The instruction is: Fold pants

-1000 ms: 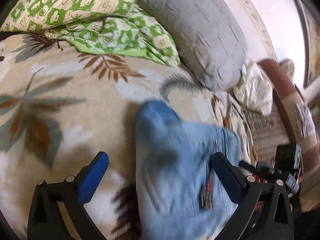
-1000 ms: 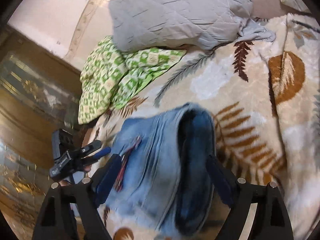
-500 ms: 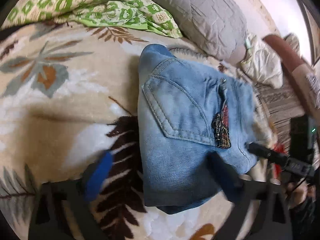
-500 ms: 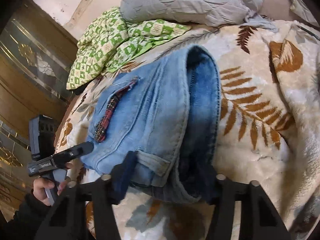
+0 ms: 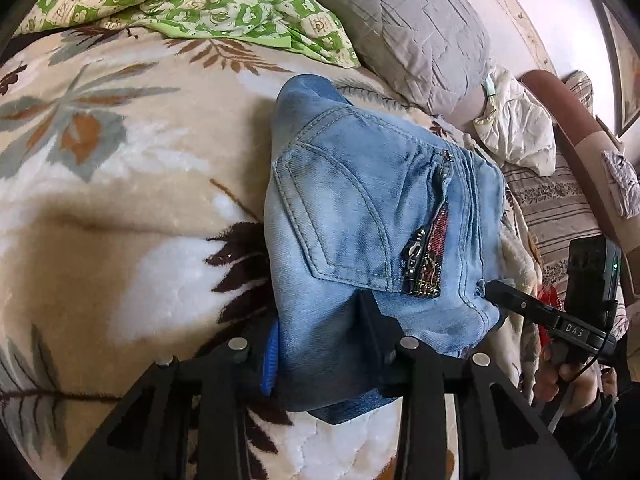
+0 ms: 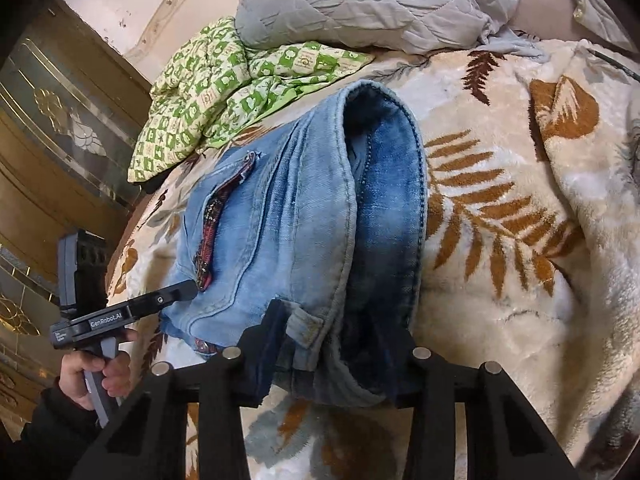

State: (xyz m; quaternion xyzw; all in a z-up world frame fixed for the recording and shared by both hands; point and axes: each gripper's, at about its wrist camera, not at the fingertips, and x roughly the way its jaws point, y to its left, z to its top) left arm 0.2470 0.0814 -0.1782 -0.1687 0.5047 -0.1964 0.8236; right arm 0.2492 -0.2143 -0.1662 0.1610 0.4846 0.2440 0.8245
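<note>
The folded light-blue denim pants (image 5: 376, 216) are laid on the beige leaf-patterned fleece blanket (image 5: 120, 208), near a grey quilted pillow (image 5: 404, 24). Their near edge is clamped by the left gripper (image 5: 320, 340), and their waistband fold by the right gripper (image 6: 336, 344).

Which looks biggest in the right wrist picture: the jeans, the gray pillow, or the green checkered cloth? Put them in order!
As they look in that view:
1. Jeans, but they lie nearest the camera, which enlarges them.
2. Gray pillow, partly cut off at the top, so its rank against the jeans is unsure.
3. Green checkered cloth, clearly smallest.
</note>
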